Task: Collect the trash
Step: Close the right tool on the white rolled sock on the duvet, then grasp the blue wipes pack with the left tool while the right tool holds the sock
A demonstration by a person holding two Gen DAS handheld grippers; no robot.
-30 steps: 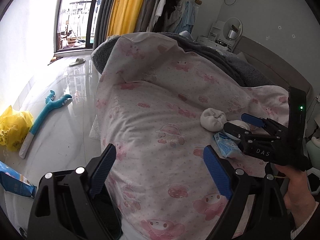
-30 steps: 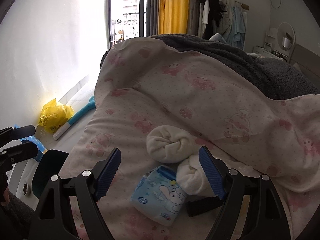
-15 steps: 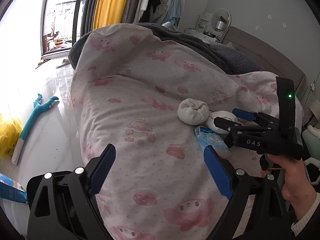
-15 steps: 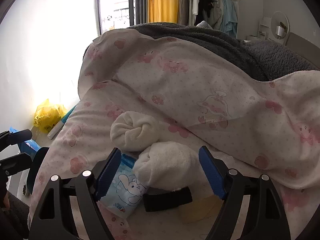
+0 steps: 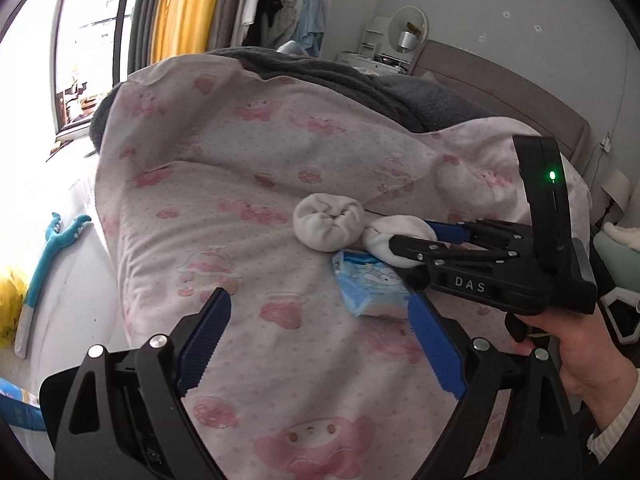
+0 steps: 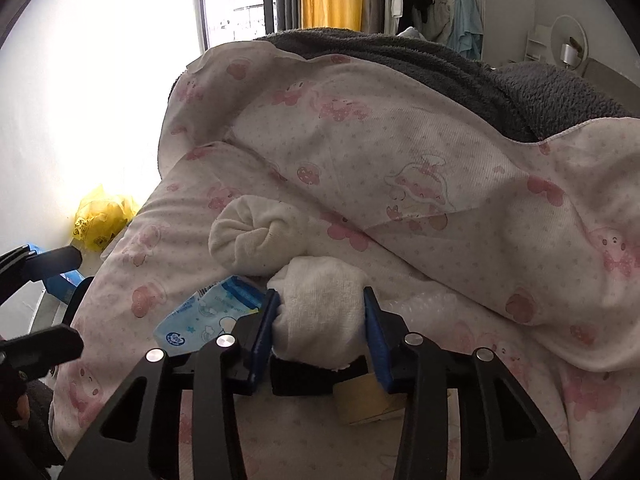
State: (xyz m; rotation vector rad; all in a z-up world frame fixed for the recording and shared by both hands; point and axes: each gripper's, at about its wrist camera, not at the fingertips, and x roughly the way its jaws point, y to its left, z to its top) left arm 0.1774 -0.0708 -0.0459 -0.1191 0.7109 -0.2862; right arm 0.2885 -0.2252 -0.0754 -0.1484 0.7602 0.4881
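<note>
On the pink patterned bedcover [image 5: 248,208] lie two white rolled sock balls and a blue tissue packet [image 5: 370,286]. My right gripper [image 6: 320,312] is shut on the nearer white sock ball [image 6: 320,304], its blue pads pressing both sides; it also shows in the left wrist view [image 5: 404,236]. The other sock ball [image 6: 256,236] rests just behind, also in the left wrist view [image 5: 328,220]. The tissue packet [image 6: 208,314] lies to the gripper's left. My left gripper [image 5: 320,344] is open and empty, hovering above the cover short of the packet.
A grey fleece blanket [image 6: 480,68] covers the bed's far side. A black object and a tan block [image 6: 372,400] lie under the right gripper. On the floor at left are a yellow bag [image 6: 102,216], a teal toy [image 5: 52,248] and a blue package [image 5: 20,408].
My right gripper moved forward over the nearer sock ball and closed on it. The left gripper shifted right toward the bed, still open.
</note>
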